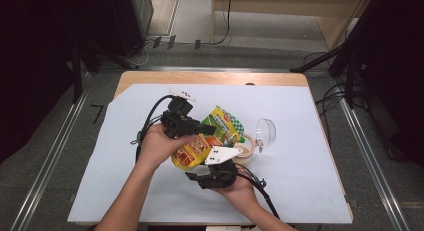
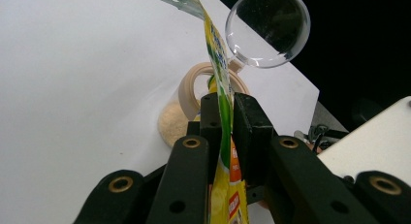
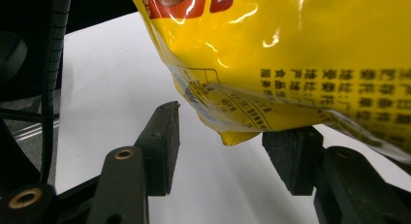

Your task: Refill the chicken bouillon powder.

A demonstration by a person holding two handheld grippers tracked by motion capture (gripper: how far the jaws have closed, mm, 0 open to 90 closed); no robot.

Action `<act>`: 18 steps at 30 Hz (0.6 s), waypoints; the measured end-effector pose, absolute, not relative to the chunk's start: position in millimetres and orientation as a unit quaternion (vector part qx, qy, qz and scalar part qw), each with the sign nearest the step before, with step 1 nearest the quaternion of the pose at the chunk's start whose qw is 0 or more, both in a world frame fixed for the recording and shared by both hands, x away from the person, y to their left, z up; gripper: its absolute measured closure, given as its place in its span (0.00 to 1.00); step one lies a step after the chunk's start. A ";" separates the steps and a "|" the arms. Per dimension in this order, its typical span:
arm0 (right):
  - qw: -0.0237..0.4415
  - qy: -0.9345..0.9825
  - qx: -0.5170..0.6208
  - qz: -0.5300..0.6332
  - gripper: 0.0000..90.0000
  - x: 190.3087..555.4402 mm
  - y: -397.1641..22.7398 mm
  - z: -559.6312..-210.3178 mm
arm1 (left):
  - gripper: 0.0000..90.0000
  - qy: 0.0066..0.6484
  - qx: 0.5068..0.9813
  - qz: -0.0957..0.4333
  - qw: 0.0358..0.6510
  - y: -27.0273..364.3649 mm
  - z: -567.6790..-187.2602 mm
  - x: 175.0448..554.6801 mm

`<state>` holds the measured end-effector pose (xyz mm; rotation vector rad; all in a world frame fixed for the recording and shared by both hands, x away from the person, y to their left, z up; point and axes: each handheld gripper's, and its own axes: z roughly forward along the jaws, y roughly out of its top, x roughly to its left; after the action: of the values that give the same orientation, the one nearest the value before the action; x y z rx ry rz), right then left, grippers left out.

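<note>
Gripper: left gripper (image 2: 224,122), black jaws clamped on pouch edge
Pouch: yellow-green snack pouch (image 2: 219,83), edge-on, rising up-frame
Beyond the jaws: glass jar (image 2: 186,105) of pale granules, lying on white table cover (image 2: 82,78)
Upper right: clear round lid (image 2: 268,27), touching pouch

Print on the yellow pouch

The yellow pouch (image 3: 291,49) carries rows of small dark East Asian characters toward 3 o'clock in the right gripper view, too blurred to read; a small printed panel sits near its lower corner at 6 o'clock, and red label patches at 12 o'clock, all illegible.
</note>
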<state>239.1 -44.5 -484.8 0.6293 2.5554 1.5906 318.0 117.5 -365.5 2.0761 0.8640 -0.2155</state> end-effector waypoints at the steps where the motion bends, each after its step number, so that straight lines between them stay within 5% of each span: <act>1: 0.033 0.831 0.205 0.516 0.55 239.0 -44.4 -484.8 | 0.95 0.344 0.832 -0.088 0.427 117.9 -365.7 318.1; 18: 0.046 0.830 0.195 0.521 0.54 236.9 -46.0 -481.0 | 0.99 0.311 0.836 -0.099 0.441 135.6 -357.8 311.0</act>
<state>236.9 -46.0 -481.0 0.5944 2.5331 1.5888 311.0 135.6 -357.8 2.0755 0.7723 -0.2450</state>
